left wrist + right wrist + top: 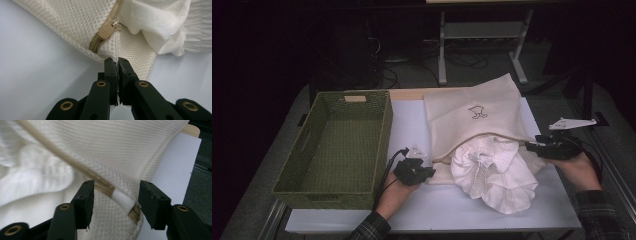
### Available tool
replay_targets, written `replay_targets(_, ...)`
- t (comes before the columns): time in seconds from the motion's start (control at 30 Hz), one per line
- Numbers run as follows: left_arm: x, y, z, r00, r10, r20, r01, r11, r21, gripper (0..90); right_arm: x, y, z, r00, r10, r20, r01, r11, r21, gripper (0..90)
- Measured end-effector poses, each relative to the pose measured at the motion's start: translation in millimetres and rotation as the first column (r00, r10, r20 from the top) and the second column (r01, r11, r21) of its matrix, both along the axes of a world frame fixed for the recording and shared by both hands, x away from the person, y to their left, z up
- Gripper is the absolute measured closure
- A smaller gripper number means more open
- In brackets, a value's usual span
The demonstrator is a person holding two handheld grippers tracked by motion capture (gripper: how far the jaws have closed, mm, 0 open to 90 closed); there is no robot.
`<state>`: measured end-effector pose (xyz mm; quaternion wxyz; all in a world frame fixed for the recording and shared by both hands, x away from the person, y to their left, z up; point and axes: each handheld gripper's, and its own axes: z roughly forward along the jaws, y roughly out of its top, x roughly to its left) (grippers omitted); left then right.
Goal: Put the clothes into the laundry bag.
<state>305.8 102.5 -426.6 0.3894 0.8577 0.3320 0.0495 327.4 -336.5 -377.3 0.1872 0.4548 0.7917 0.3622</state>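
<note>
Now left tool point(118, 60) clamped on mesh bag point(472, 112) corner beside zipper point(105, 33), right tool point(115, 195) spread apart around bag's edge without pressing, bag lying on counter point(412, 125), white garment point(494, 175) spilling out, near green basket point(337, 145).

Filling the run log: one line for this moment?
left tongs: shut on mesh bag corner | right tongs: open, astride bag's zipper edge | white garment: half out

The basket point(339, 145) stands left of the mesh bag point(472, 117), with a garment point(494, 172) half inside it.
</note>
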Motion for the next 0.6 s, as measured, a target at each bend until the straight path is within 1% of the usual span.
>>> replay_targets(0.07, 0.1, -0.3, -0.5, 1.0000, -0.002, 0.000, 0.002, 1.0000, 0.003, 86.5, -10.2, 0.5, 6.8, 0.9998, 0.017, 0.007, -0.017, 0.999, 0.037, 43.8)
replay_targets(0.1, 0.4, -0.5, -0.4, 1.0000, -0.006, 0.001, 0.006, 1.0000, 0.007, 86.5, -16.5, 2.3, 11.4, 0.9995, 0.026, 0.019, -0.027, 0.999, 0.046, 41.6)
replay_targets(0.17, 0.5, -0.4, -0.7, 1.0000, -0.006, -0.001, 0.006, 1.0000, 0.006, 86.5, -24.8, 6.8, 17.3, 0.9988, 0.040, 0.027, -0.042, 0.997, 0.059, 39.6)
replay_targets(0.2, 0.6, -0.3, -1.1, 1.0000, -0.007, -0.002, 0.007, 0.9999, 0.008, 86.4, -29.5, 10.7, 19.7, 0.9976, 0.062, 0.031, -0.064, 0.996, 0.067, 38.5)
replay_targets(0.23, 0.6, -0.3, -1.1, 1.0000, -0.007, -0.002, 0.007, 0.9999, 0.008, 86.4, -29.5, 10.7, 19.7, 0.9976, 0.062, 0.031, -0.064, 0.996, 0.067, 38.5)
replay_targets(0.27, 0.7, -0.7, -1.6, 1.0000, -0.006, -0.005, 0.006, 0.9999, 0.010, 86.4, -38.7, 23.0, 21.8, 0.9934, 0.112, 0.026, -0.113, 0.990, 0.086, 36.1)
replay_targets(0.3, 0.7, -0.7, -1.6, 1.0000, -0.006, -0.005, 0.006, 0.9999, 0.010, 86.4, -38.7, 23.0, 21.8, 0.9934, 0.112, 0.026, -0.113, 0.990, 0.086, 36.1)
replay_targets(0.33, 0.8, -0.9, -1.8, 1.0000, -0.006, -0.004, 0.006, 0.9999, 0.011, 86.4, -45.2, 36.4, 21.1, 0.9857, 0.168, 0.014, -0.168, 0.982, 0.090, 33.6)
replay_targets(0.37, 0.7, -1.2, -2.0, 1.0000, -0.005, -0.005, 0.005, 0.9999, 0.012, 86.4, -47.9, 42.9, 20.8, 0.9814, 0.192, 0.009, -0.192, 0.977, 0.094, 33.5)
replay_targets(0.4, 0.5, -1.4, -2.2, 1.0000, -0.003, -0.007, 0.003, 0.9999, 0.012, 86.3, -49.7, 47.5, 20.6, 0.9783, 0.207, 0.007, -0.207, 0.973, 0.103, 32.7)
replay_targets(0.47, 0.6, -1.2, -2.3, 1.0000, -0.004, -0.007, 0.005, 0.9999, 0.014, 86.3, -52.2, 58.1, 20.4, 0.9691, 0.247, 0.002, -0.245, 0.962, 0.122, 32.3)
replay_targets(0.5, 0.6, -1.4, -2.6, 0.9999, -0.001, -0.010, 0.001, 0.9999, 0.011, 86.3, -52.2, 58.1, 20.4, 0.9691, 0.247, 0.002, -0.245, 0.962, 0.122, 32.3)
replay_targets(0.53, 0.7, -1.4, -2.9, 0.9999, -0.001, -0.011, 0.001, 0.9999, 0.011, 86.2, -54.4, 70.0, 20.7, 0.9611, 0.276, 0.004, -0.274, 0.952, 0.136, 31.6)
replay_targets(0.6, 0.9, -1.7, -3.6, 0.9999, -0.002, -0.016, 0.002, 0.9999, 0.012, 86.3, -55.8, 79.4, 20.4, 0.9524, 0.305, 0.004, -0.302, 0.943, 0.137, 30.5)
